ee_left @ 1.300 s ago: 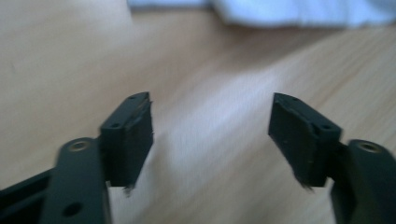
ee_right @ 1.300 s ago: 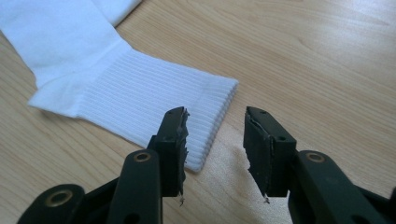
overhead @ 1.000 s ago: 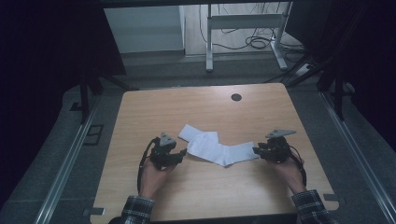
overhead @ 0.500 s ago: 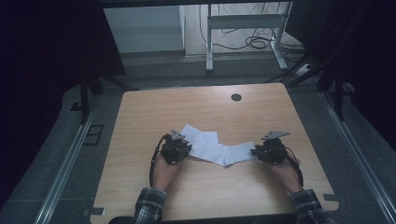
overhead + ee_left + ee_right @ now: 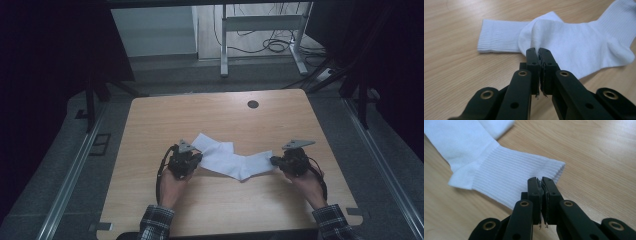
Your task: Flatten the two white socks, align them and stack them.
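Observation:
Two white socks lie overlapping in the middle of the wooden table (image 5: pixel 200 115). The far sock (image 5: pixel 212 144) shows its ribbed cuff (image 5: pixel 499 40) under the near one. The near sock (image 5: pixel 242 164) stretches between both grippers. My left gripper (image 5: pixel 539 51) has just been closing and is shut on a raised fold at the near sock's toe end (image 5: pixel 574 47). My right gripper (image 5: pixel 541 180) has also just been closing and pinches the edge of that sock's ribbed cuff (image 5: pixel 511 170). Seen from above, the left gripper (image 5: pixel 197 159) and right gripper (image 5: pixel 274 161) sit at opposite ends of the sock.
A round black cable hole (image 5: pixel 253 104) sits near the table's far edge. Beyond the table stand a grey desk frame (image 5: pixel 260 25) and loose cables on the floor. Bare wood surrounds the socks, and the person's checked sleeves come in at the near edge.
The left gripper has edged in onto the sock's toe end, and both grippers now sit against the sock's ends. The socks lie much as before.

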`<action>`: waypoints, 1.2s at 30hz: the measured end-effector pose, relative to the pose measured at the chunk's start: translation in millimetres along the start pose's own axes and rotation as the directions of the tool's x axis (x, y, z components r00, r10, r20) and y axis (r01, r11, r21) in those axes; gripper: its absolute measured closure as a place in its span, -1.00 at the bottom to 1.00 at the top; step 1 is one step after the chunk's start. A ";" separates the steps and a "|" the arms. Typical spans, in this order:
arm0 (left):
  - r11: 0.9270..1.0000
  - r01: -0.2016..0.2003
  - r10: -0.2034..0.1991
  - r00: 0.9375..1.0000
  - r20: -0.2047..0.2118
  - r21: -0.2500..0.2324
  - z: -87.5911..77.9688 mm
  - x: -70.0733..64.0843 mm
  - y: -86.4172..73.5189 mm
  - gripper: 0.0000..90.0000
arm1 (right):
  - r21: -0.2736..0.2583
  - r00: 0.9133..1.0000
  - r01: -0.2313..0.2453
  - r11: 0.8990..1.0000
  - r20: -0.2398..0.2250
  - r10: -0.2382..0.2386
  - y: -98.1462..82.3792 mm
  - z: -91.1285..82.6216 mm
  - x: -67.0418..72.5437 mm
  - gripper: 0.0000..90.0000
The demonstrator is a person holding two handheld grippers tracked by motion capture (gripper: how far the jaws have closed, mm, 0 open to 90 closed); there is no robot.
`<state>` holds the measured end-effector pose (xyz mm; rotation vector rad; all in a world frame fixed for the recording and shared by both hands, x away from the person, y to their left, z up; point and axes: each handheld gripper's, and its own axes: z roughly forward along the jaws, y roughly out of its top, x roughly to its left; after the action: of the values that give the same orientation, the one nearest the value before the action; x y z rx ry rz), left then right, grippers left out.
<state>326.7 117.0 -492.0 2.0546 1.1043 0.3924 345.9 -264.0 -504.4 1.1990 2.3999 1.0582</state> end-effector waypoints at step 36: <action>0.999 -0.003 0.006 0.999 -0.050 0.044 -37.5 -6.2 -70.9 -0.15 | 0.037 0.993 0.065 0.997 -0.100 -0.061 -22.6 -19.9 32.2 0.50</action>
<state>260.6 153.9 -519.1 2.0966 1.1480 0.4277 302.2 -257.9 -503.5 1.0998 2.5273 1.0785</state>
